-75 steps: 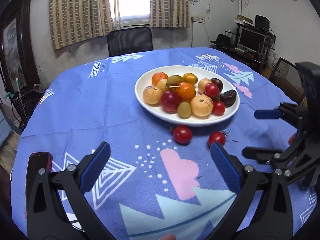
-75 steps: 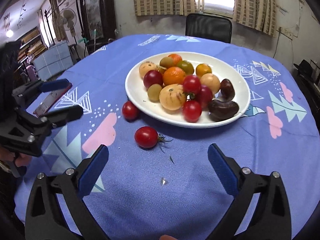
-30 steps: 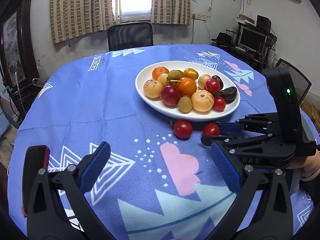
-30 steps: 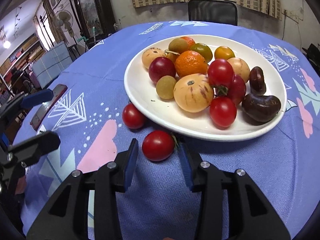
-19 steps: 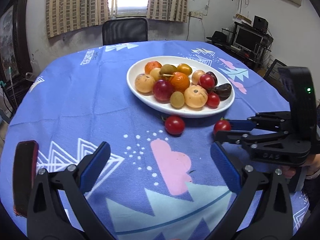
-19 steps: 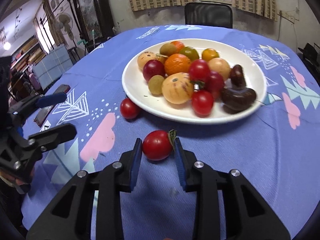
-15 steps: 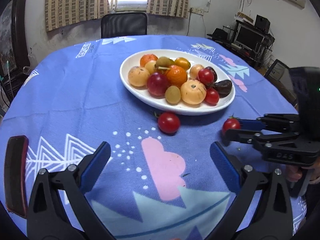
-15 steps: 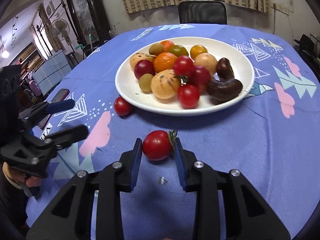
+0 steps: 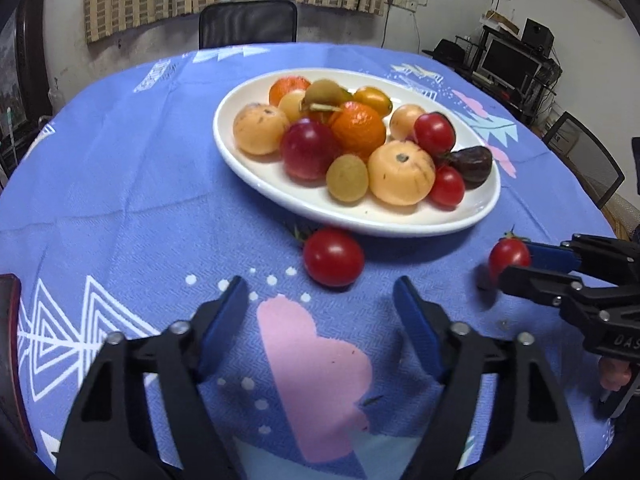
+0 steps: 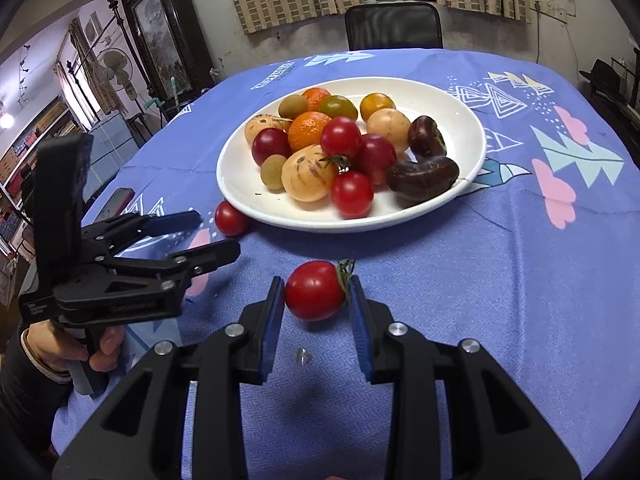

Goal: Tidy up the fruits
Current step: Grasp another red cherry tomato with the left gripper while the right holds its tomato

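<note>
- Right gripper [image 10: 316, 300] up close: pads clamped on a cherry tomato [image 10: 314, 290], stem to the right, lifted clear of the tablecloth [image 10: 520, 280] by the look of its shadow.
- Left gripper [image 9: 322, 304] parted, empty; the loose tomato [image 9: 333, 257] lies straight ahead, nearest that hand.
- Plate [image 9: 400, 222] of fruit sits just beyond, mid-table, touching that tomato's far side.

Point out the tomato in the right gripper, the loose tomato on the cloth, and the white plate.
held tomato [image 10: 315, 290], right wrist view, middle of its red skin.
loose tomato [image 9: 333, 257], left wrist view, its centre.
white plate [image 10: 464, 128], right wrist view, bare inner wall.
</note>
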`<action>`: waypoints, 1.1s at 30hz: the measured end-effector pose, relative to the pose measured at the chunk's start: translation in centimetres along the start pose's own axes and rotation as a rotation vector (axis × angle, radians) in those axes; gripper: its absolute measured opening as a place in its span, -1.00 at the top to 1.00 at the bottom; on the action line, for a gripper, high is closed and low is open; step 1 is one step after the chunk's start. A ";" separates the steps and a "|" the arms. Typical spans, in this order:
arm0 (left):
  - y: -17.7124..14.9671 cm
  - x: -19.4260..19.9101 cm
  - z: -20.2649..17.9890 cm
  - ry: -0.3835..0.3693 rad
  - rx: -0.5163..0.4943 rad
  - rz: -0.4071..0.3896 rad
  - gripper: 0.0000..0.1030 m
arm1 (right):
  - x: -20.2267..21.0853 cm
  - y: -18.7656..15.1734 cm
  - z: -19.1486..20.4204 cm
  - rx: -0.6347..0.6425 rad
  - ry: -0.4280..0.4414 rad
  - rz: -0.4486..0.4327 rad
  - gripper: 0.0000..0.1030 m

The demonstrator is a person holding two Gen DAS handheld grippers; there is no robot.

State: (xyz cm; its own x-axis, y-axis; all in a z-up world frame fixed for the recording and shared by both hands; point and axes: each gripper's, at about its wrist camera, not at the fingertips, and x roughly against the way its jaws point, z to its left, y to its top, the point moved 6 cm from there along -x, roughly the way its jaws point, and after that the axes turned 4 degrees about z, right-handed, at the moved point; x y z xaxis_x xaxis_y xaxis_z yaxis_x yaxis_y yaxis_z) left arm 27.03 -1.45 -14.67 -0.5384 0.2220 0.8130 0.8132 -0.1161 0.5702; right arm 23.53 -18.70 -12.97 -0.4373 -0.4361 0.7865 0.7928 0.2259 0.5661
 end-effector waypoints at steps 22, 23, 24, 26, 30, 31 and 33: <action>1.5 -0.9 -1.1 0.016 -0.047 -0.018 0.37 | -0.4 -0.3 0.0 0.008 -0.019 0.025 0.38; 1.5 -0.8 -1.2 0.019 -0.052 -0.019 0.37 | -0.4 -0.3 0.1 0.010 -0.019 0.023 0.38; 1.4 -0.7 -1.3 0.018 -0.054 -0.020 0.37 | -0.4 -0.3 0.1 0.010 -0.018 0.022 0.38; 1.3 -0.6 -1.3 0.016 -0.054 -0.021 0.37 | -0.4 -0.3 0.1 0.012 -0.018 0.021 0.38; 1.2 0.0 -1.4 0.029 -0.064 -0.029 0.37 | -0.5 -0.4 0.1 0.016 -0.024 0.027 0.38; 1.2 0.3 -1.3 0.028 -0.062 -0.034 0.37 | -0.5 -0.4 0.1 0.019 -0.025 0.026 0.38; 1.2 0.9 -1.2 0.025 -0.054 -0.042 0.37 | -0.5 -0.4 0.2 0.020 -0.022 0.027 0.38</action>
State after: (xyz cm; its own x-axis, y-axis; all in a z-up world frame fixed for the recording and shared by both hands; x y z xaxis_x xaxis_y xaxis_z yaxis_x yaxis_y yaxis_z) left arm 27.24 -2.55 -13.12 -0.5775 0.2032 0.7907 0.7771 -0.1598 0.6087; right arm 23.31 -18.36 -13.55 -0.4256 -0.4104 0.8065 0.7956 0.2550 0.5496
